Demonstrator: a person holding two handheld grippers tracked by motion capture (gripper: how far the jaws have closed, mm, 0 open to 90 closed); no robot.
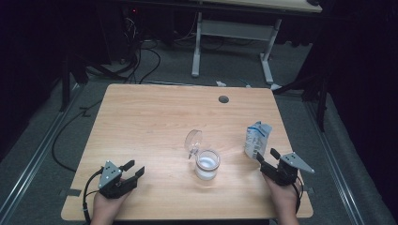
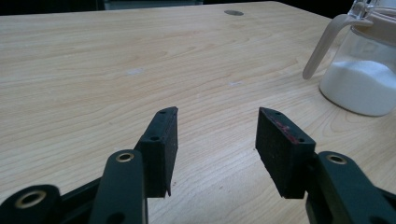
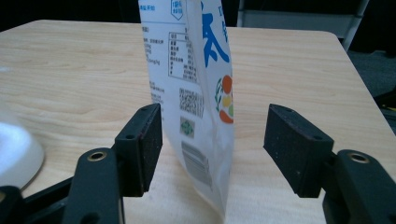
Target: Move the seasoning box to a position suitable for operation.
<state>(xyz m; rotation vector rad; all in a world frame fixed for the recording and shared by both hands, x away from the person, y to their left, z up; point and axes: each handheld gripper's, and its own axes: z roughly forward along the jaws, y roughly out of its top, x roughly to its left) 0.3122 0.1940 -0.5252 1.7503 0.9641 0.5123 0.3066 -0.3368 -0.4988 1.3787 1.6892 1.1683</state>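
Observation:
A clear glass jar [image 1: 207, 164] half full of white powder stands near the table's middle front, its hinged lid [image 1: 193, 141] flipped up with a pale spoon handle [image 2: 321, 45] sticking out. A white and blue pouch [image 1: 256, 138] stands upright at the right. My right gripper [image 1: 267, 157] is open just in front of the pouch [image 3: 196, 88]; its jaws straddle the pouch's lower edge without touching it. My left gripper [image 1: 133, 168] is open over bare wood at the front left, empty, with the jar [image 2: 362, 74] off to its right.
The wooden table [image 1: 155, 117] has a round cable hole [image 1: 223, 99] near its far edge. Beyond it stand a white desk frame [image 1: 232, 42] and cables on the grey floor [image 1: 141, 65]. Bare wood lies between the two grippers.

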